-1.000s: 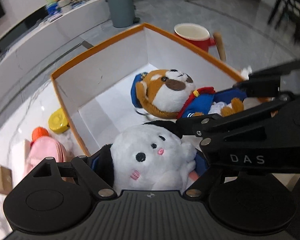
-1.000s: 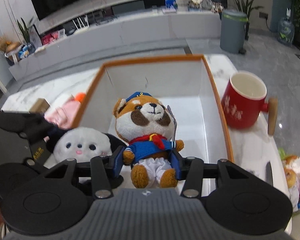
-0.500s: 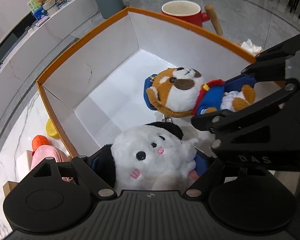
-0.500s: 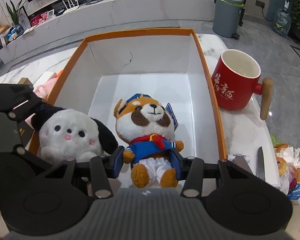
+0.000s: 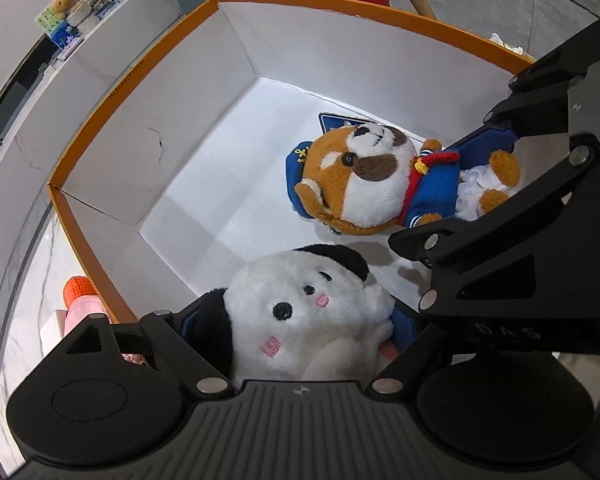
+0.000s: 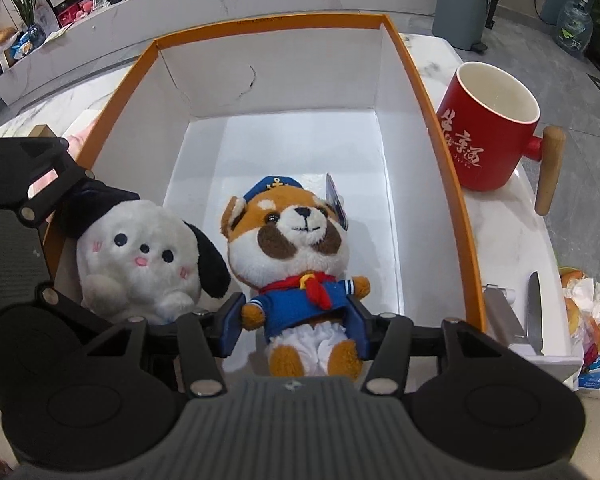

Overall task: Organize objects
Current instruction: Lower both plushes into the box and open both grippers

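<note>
An orange-rimmed white box [image 6: 312,20] [image 5: 140,64] fills both views. My left gripper [image 5: 300,328] is shut on a white dog plush with black ears [image 5: 300,300] [image 6: 140,256], low at the box's near left corner. The right gripper [image 6: 296,324] [image 5: 460,184] holds a brown sailor-dog plush [image 6: 296,248] [image 5: 372,188] by its blue jacket. Its jaws are opening, though the blue pads [image 6: 232,320] still touch the plush's sides. The plush rests on the box floor, close beside the white one.
A red mug [image 6: 488,136] with a wooden handle stands right of the box. A knife [image 6: 534,312] and a plate with tissue [image 6: 584,300] lie at the near right. A pink item with an orange cap [image 5: 80,300] sits outside the left wall.
Both grippers have sunk into the box with their plushes. The sailor plush now lies near the floor and the right pads stand slightly wider.
</note>
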